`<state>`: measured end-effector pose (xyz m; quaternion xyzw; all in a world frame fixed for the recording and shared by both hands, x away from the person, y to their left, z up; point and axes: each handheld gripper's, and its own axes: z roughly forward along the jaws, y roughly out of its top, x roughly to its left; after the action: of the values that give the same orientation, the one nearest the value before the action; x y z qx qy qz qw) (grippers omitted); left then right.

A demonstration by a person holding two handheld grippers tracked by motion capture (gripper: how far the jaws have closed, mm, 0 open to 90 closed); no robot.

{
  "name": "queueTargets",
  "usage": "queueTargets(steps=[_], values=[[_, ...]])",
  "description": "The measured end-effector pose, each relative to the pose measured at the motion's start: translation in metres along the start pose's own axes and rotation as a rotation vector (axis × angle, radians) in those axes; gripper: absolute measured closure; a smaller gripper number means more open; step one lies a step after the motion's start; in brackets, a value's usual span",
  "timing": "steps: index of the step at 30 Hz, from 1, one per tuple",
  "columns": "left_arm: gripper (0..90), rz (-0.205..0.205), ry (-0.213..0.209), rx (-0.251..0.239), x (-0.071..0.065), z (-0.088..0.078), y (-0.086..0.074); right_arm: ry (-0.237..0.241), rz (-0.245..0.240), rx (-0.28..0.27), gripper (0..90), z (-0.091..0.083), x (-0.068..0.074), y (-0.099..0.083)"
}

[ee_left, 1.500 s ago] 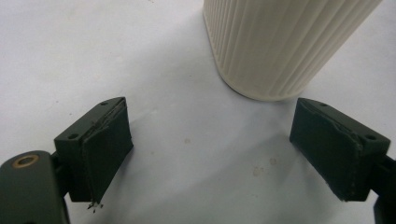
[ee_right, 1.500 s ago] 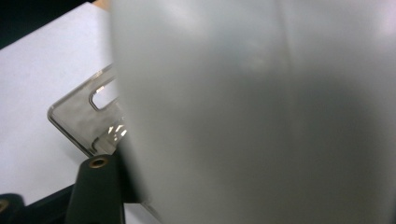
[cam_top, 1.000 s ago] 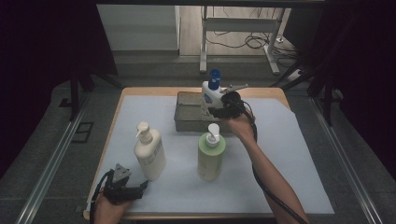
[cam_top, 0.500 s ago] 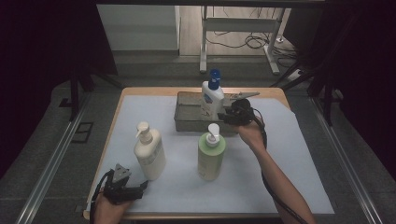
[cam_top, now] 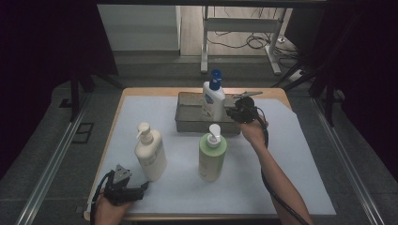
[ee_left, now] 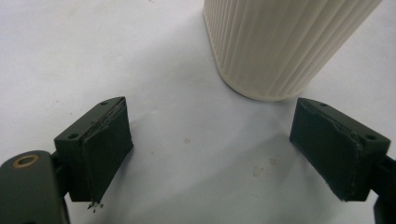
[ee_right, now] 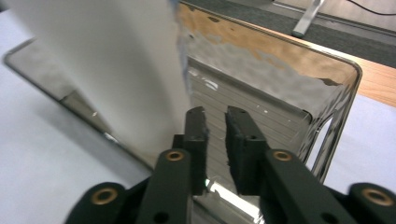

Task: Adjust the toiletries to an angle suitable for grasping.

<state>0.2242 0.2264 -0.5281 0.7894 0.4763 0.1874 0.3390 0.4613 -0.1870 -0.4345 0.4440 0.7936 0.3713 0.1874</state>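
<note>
R gripper [cam_top: 233, 112] had let go of the white bottle [cam_top: 212, 99], now standing in the tray [cam_top: 187, 123]; jaws nearly together, prob empty. L gripper [cam_top: 141, 189] idle, jaws apart, by cream bottle [cam_top: 150, 152].

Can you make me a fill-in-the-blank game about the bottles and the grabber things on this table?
1. The bottle standing in the metal tray has a ____ pump.
2. The left gripper has its jaws ____.
3. The bottle nearest the tray is ____.
4. The number of bottles standing outside the tray is ____.

Missing words: blue; open; green; two
</note>
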Motion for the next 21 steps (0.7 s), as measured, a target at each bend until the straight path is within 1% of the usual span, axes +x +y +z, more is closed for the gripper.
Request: queueTargets(steps=[2,5,9,13,16,17,21], values=[[12.3,0.002,0.001,0.0,0.0,0.0,0.0,-0.007,0.009,0.004,85.5,0.004,-0.001,0.001],[12.2,0.0,0.0,0.0,0.0,0.0,0.0,-0.011,0.015,0.009,89.1,0.01,-0.003,0.003],[12.3,0.0,-0.001,0.0,0.0,0.0,0.0,-0.008,0.03,0.013,89.4,0.019,-0.001,0.005],[12.3,0.0,-0.001,0.0,0.0,0.0,0.0,-0.003,0.027,0.028,89.4,0.028,0.003,0.005],[12.3,0.0,-0.001,0.0,0.0,0.0,0.0,0.012,0.039,0.032,89.5,0.034,0.005,0.003],[12.3,0.0,-0.001,0.0,0.0,0.0,0.0,0.005,0.03,0.036,89.5,0.036,0.006,0.003],[12.2,0.0,-0.001,0.0,0.0,0.0,0.0,0.012,0.065,0.038,89.5,0.038,0.004,0.001]])
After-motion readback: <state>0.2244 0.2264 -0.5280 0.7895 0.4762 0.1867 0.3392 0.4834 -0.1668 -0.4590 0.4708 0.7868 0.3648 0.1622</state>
